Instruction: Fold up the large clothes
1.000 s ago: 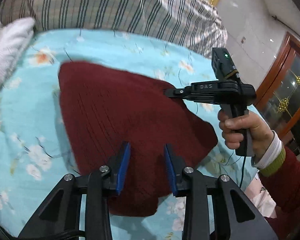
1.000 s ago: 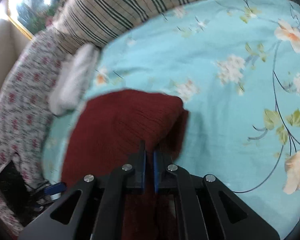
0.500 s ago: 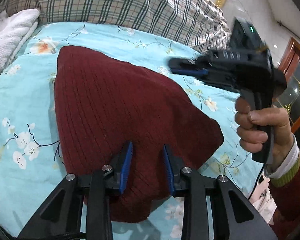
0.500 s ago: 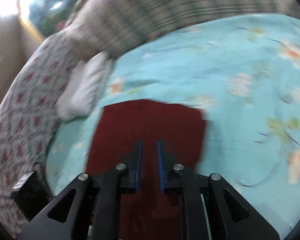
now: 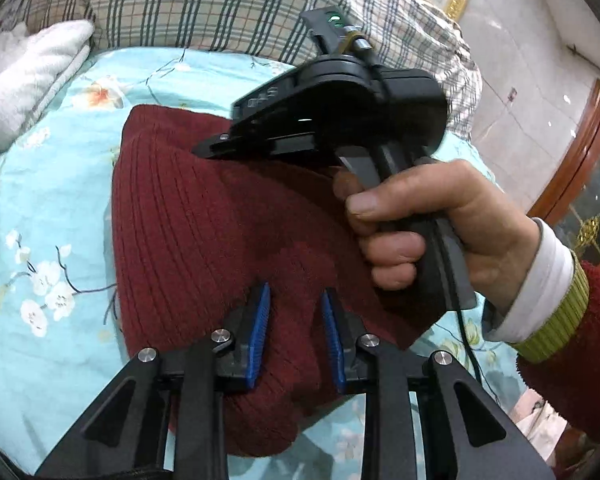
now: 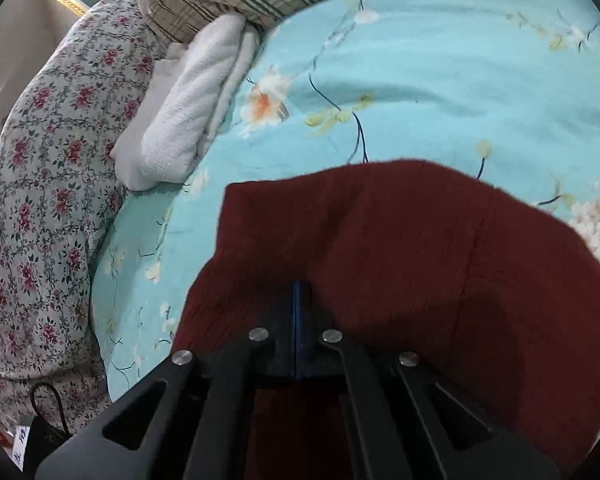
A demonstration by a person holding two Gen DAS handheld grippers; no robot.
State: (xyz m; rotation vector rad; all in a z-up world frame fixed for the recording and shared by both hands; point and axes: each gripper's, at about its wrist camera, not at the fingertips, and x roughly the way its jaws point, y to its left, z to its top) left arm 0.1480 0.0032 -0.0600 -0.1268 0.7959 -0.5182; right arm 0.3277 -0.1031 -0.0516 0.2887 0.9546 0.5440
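Sweater (image 5: 204,216) now under right gripper (image 6: 301,300)

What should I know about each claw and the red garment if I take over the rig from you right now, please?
Left claw: open, blue pads either side of a raised ridge of the dark red knit garment at its near edge; its jaws have just been closing a little, not pressing yet.
Right claw: shut, empty, over the garment's middle.
Garment: on the floral bedsheet, already folded into a compact shape.
White folded cloth lies beside the pillows.
Left: finish and tidy the fold.
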